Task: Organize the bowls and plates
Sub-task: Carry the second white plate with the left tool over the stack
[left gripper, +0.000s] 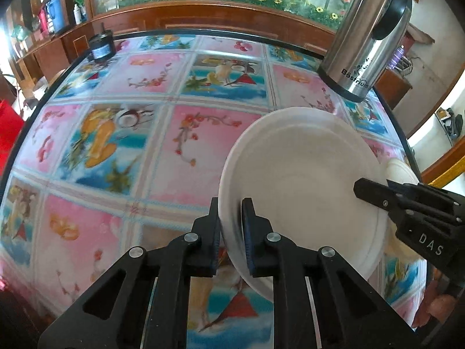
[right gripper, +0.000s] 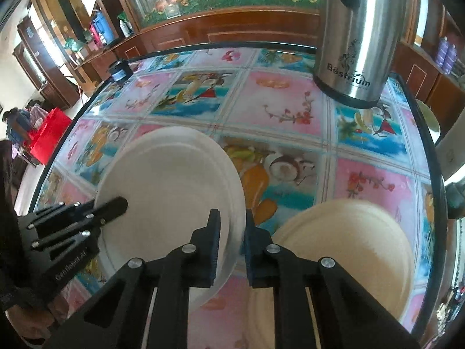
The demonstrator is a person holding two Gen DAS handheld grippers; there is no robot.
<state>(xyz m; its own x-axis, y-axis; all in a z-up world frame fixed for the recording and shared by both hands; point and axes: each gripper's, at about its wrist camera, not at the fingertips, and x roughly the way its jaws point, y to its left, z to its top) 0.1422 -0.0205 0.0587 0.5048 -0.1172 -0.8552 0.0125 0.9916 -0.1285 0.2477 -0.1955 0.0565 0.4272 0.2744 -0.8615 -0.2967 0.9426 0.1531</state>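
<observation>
the round white plate (left gripper: 302,186), lower right of the left wrist view on the floral glass-topped table (left gripper: 162,145), is pinched at its near-left rim by the left gripper (left gripper: 231,232) and at its right rim by the right gripper (right gripper: 231,241); a cream plate (right gripper: 348,241) lies beside.

Our left gripper (left gripper: 231,212) is matte black, with angular fingers (left gripper: 213,232) lined by dark blue ribbed pads and linkage arms pinned by round silver bolts; triangular cut-outs lighten the arms. Our right gripper (right gripper: 231,224) is built the same, and its side reads "DAS" in white letters. Small silver screws dot both bodies. White lettering on the left one's side is too blurred to read. A dark sleeve (right gripper: 8,261) covers our left arm.
</observation>
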